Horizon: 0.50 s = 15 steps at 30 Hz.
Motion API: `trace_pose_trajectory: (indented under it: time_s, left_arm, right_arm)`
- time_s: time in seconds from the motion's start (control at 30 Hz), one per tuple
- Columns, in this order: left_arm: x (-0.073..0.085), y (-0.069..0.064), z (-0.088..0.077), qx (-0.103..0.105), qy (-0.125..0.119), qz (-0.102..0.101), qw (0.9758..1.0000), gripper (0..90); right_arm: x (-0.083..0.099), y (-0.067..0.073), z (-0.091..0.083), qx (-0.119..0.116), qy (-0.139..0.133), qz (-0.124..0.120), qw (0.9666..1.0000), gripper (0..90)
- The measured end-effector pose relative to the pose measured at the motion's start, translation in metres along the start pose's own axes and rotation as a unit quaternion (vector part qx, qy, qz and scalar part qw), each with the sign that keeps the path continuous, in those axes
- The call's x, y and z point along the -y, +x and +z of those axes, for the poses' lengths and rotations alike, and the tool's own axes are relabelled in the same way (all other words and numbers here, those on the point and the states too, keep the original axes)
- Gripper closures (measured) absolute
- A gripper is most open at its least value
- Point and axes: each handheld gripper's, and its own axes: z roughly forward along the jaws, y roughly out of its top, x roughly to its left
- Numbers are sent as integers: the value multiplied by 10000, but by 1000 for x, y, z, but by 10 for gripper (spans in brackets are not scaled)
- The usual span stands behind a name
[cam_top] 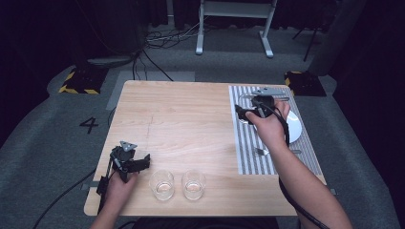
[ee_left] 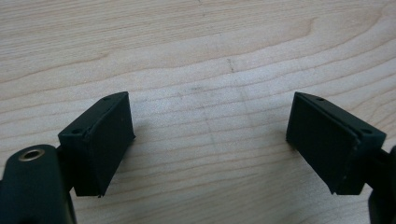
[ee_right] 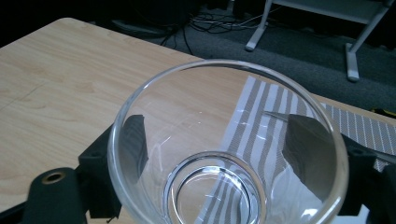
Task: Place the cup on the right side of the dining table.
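Clear glass fills the space between the right gripper's black jaws: a tumbler, seen rim-on in the right gripper view, with one jaw on each side of its wall, pinching it. It is held tipped, the mouth toward the camera, over the near-left part of a grey-and-white striped placemat on the right of a pale wooden table. In the high view the right hand carries the gripper just beside a white plate that lies on the mat, with a spoon nearer the person and what looks like another piece of cutlery at the mat's far end, too small to tell.

Well apart, at the table's near-left corner, the left gripper rests low over bare wood, its jaws spread wide and holding nothing, as the left gripper view confirms. Two more glass tumblers stand upright side by side near the front edge, just right of that gripper.

The risk from here lies in the smooth, curved wall: held tilted between two flat pads, the tumbler could slip or swing if the squeeze eases. Set down carelessly, it could strike the plate's rim or land on the cutlery and topple.
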Motion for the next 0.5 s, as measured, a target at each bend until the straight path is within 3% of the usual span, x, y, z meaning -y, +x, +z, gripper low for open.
trace_pose_trajectory:
  time_s: [0.27, 0.5]
  left_arm:
    - [0, 0, 0, 0, 1, 0, 10000, 151]
    - [0, 0, 0, -1, 0, 0, 10000, 151]
  right_arm:
    - [-13, -17, 21, 138, -15, 204, 9997, 195]
    - [-25, -32, 42, 319, -13, 244, 9992, 195]
